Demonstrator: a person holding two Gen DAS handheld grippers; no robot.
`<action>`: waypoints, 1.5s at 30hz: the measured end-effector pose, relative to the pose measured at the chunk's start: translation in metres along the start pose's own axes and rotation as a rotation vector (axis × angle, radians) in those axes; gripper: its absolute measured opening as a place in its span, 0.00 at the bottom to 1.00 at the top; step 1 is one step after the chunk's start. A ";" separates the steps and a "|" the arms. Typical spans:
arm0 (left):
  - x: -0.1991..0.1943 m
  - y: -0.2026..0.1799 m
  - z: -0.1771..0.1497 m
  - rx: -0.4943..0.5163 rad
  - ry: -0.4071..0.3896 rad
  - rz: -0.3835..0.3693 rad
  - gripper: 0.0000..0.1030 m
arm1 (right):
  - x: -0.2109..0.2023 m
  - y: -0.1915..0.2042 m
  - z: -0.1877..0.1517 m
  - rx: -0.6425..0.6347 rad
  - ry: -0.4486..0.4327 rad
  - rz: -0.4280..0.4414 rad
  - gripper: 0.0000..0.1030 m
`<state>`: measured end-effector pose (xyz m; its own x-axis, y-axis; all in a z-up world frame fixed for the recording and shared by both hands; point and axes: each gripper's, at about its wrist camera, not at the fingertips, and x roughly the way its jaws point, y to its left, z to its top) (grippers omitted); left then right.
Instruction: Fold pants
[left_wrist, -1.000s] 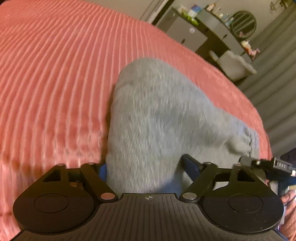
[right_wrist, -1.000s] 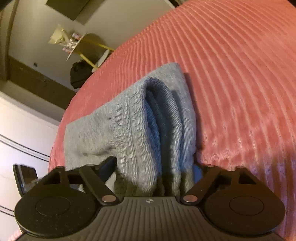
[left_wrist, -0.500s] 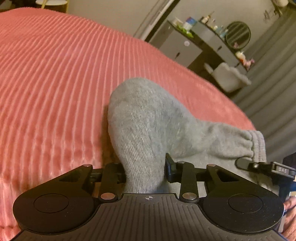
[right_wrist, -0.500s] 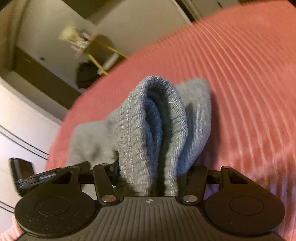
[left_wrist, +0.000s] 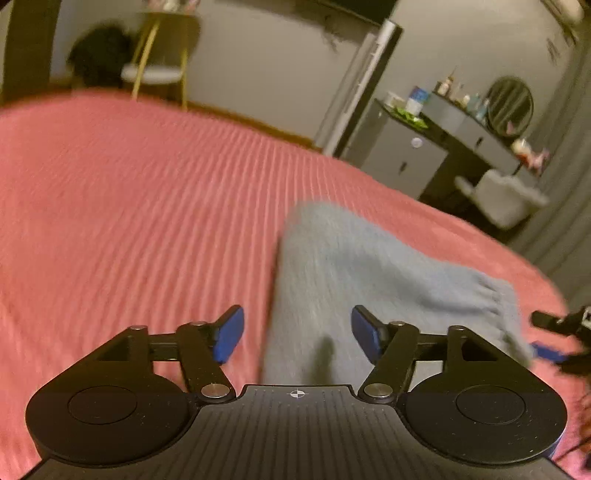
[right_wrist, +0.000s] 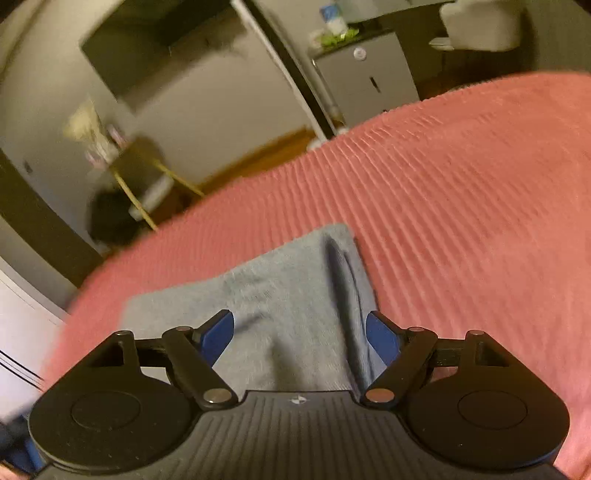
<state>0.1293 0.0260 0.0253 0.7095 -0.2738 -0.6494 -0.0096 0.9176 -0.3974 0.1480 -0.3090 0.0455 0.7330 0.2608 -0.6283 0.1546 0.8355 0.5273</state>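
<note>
The folded grey pants lie flat on the bed, long axis running between the left gripper and right gripper, each directly before one end, jaws apart, holding nothing.

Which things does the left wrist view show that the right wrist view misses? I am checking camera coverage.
Only the left wrist view shows the round dark mirror on the grey vanity desk, the gathered elastic cuff of the pants, and the right claw at the edge.

Only the right wrist view shows the dark wall-mounted screen and the deep fold crease.

Both show the folded grey knit pants, the ribbed pink bedspread and an open left claw or right claw.
</note>
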 end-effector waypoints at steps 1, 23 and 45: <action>-0.008 0.007 -0.013 -0.055 0.021 -0.029 0.68 | -0.008 -0.002 -0.010 0.035 -0.004 0.024 0.77; 0.020 0.042 -0.065 -0.470 0.106 -0.242 0.57 | -0.009 -0.026 -0.067 0.386 0.032 0.136 0.70; -0.005 0.066 -0.079 -0.421 0.040 -0.220 0.20 | -0.007 -0.026 -0.077 0.358 -0.063 0.071 0.35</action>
<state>0.0697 0.0655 -0.0485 0.6993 -0.4666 -0.5415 -0.1528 0.6425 -0.7509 0.0878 -0.2951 -0.0079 0.7880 0.2727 -0.5520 0.3152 0.5914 0.7422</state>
